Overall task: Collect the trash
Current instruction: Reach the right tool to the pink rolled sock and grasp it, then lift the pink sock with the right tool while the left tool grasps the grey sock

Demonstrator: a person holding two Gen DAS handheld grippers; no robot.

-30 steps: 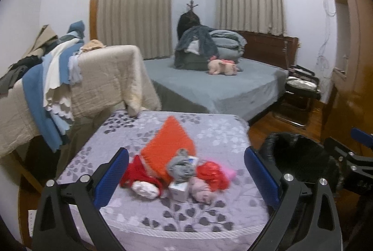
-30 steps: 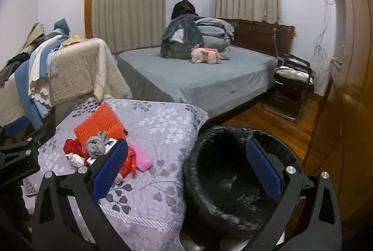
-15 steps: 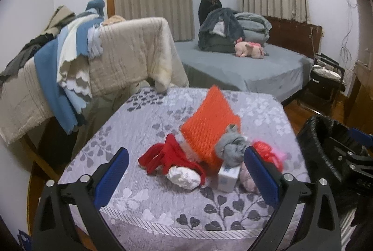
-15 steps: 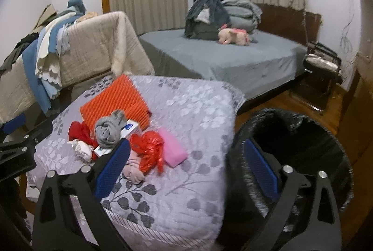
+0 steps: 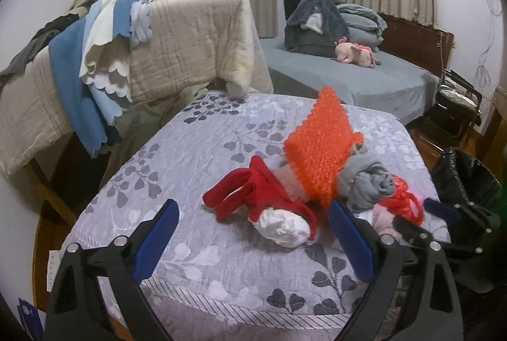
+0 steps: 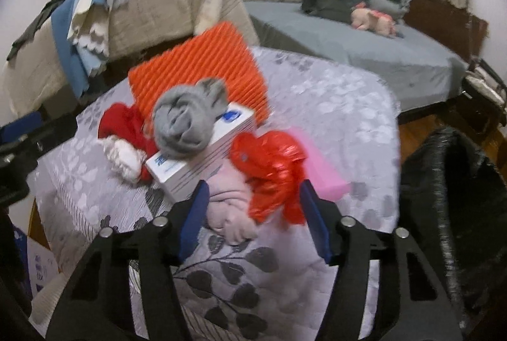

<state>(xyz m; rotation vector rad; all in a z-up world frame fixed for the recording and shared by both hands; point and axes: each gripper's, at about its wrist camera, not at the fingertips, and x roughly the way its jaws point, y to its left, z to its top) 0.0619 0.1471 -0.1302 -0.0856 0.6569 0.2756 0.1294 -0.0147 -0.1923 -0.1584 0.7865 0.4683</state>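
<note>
A pile of trash lies on the leaf-patterned quilt (image 6: 332, 106): an orange ribbed pad (image 6: 199, 71), a grey rolled sock (image 6: 187, 125) on a white box (image 6: 206, 157), a red crumpled plastic bag (image 6: 269, 163), a pale pink cloth (image 6: 228, 208) and a pink block (image 6: 320, 173). My right gripper (image 6: 253, 214) is closing. The red bag's lower edge and the pink cloth sit between its blue pads, not visibly squeezed. My left gripper (image 5: 253, 233) stands open just before a white wad (image 5: 282, 225) and a red cloth (image 5: 250, 195), touching neither.
A black-lined trash bin (image 6: 456, 214) stands on the floor right of the quilted table (image 5: 221, 287). Behind the table are a rack draped with blankets (image 5: 177, 36) and a grey bed (image 5: 380, 74) with folded clothes. A dark chair (image 5: 456, 106) stands far right.
Both grippers have sunk toward the pile. The right view swung from the bin to the red bag, and its jaws have narrowed. The left jaws kept their width.
</note>
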